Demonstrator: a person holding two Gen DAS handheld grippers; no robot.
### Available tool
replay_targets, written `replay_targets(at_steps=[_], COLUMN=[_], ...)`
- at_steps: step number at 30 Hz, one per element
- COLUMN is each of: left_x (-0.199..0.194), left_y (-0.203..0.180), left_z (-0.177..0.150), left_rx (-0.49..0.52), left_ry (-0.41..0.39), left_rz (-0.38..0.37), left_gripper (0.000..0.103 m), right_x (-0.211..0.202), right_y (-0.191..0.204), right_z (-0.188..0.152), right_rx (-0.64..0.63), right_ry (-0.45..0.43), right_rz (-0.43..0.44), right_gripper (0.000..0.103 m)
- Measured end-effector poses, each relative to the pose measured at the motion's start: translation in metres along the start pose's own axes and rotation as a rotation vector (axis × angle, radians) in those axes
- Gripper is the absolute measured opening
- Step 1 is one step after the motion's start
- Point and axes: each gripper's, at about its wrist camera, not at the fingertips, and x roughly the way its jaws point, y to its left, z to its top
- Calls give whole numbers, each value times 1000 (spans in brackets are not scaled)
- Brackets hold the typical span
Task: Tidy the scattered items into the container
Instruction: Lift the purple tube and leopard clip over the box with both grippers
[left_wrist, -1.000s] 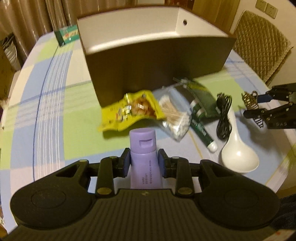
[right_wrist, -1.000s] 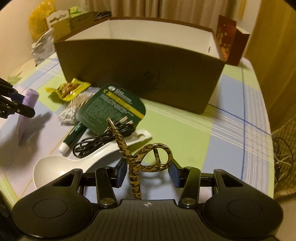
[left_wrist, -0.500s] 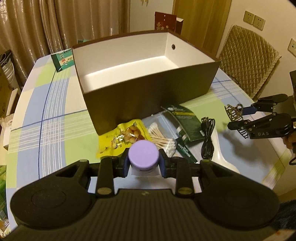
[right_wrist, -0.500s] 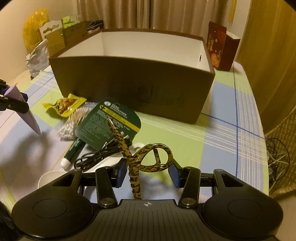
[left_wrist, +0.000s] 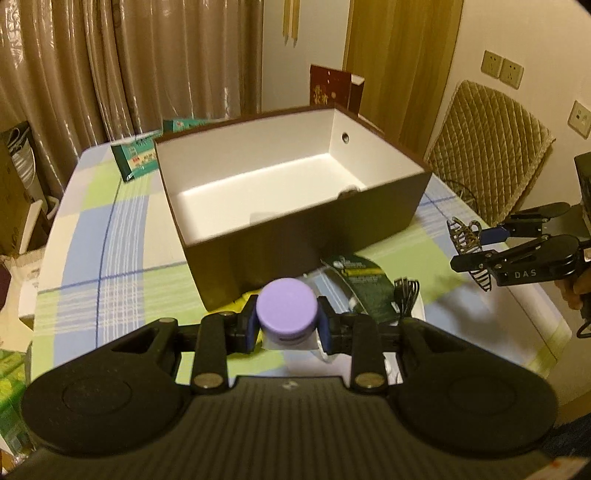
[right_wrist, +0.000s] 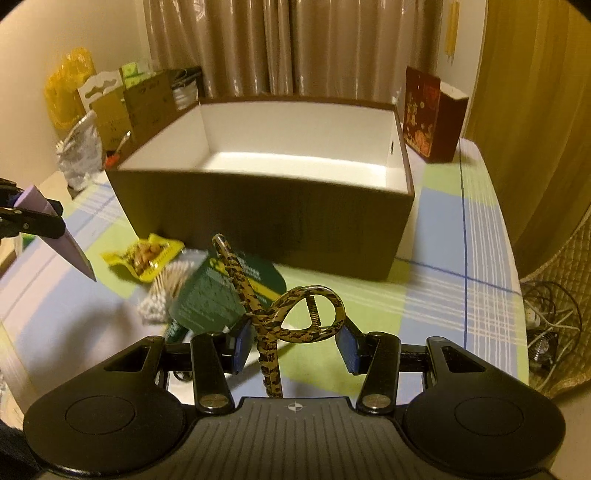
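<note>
The brown box with a white inside (left_wrist: 310, 236) (right_wrist: 266, 218) stands open on the checked tablecloth. My left gripper (left_wrist: 287, 323) is shut on a purple tube (left_wrist: 287, 312), held above the table in front of the box; the tube also shows in the right wrist view (right_wrist: 68, 245). My right gripper (right_wrist: 293, 341) is shut on a leopard-print hair claw (right_wrist: 295, 314), held above the table to the right of the box front; the claw also shows in the left wrist view (left_wrist: 467, 240). On the table lie a yellow snack packet (right_wrist: 147, 254), a bag of cotton swabs (right_wrist: 162, 295), a green packet (right_wrist: 218, 291) and a black cable (left_wrist: 404, 295).
A red gift box (right_wrist: 430, 114) stands behind the container on the right. A green carton (left_wrist: 138, 158) lies at the table's far left corner. A quilted chair (left_wrist: 487, 162) stands beside the table. Cartons and bags (right_wrist: 110, 107) stand beyond the far edge.
Both grippers have risen with their loads. The left gripper has tilted the purple tube so its cap faces the camera. The inside of the box has come into view.
</note>
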Motion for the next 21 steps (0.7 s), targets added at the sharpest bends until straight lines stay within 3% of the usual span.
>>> replay_targets(at_steps=[13, 21], left_x=[-6, 5], left_y=[6, 6], left_z=[55, 91], left_rx=[37, 65], left_ry=[-129, -166], left_rz=[26, 21], left_gripper=[26, 26], right_x=[-14, -10], right_y=[-3, -11], right_z=[55, 91], right_rx=[-49, -72], right_ry=[-90, -140], right_rz=[57, 71], right_gripper=[46, 46])
